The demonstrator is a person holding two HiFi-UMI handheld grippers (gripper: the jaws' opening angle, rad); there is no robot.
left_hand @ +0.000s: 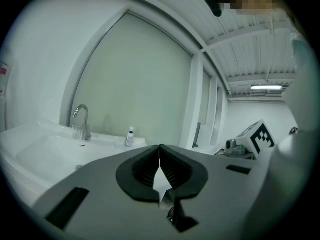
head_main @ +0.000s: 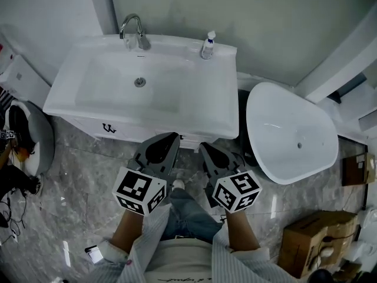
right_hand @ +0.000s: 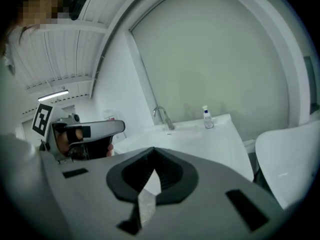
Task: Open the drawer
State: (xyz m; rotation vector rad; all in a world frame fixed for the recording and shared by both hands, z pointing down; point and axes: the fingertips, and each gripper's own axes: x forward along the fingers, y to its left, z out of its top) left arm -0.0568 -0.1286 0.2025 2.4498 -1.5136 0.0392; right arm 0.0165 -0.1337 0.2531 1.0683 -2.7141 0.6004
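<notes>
left tool (head_main: 175, 137) and right tool (head_main: 202, 147), both closed empty, point near-level toward sink (head_main: 224, 87).

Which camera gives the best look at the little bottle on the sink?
The head view: the bottle looks largest and clearest there, standing at the back right corner of the sink. Both gripper views also show it, side-on and upright, but small and distant.

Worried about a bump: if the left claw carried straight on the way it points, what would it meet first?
Most likely the front rim of the white rectangular ceramic washbasin, right of its middle, where the shut left claw aims. Height is hard to judge, so it could pass over that rim.
</notes>
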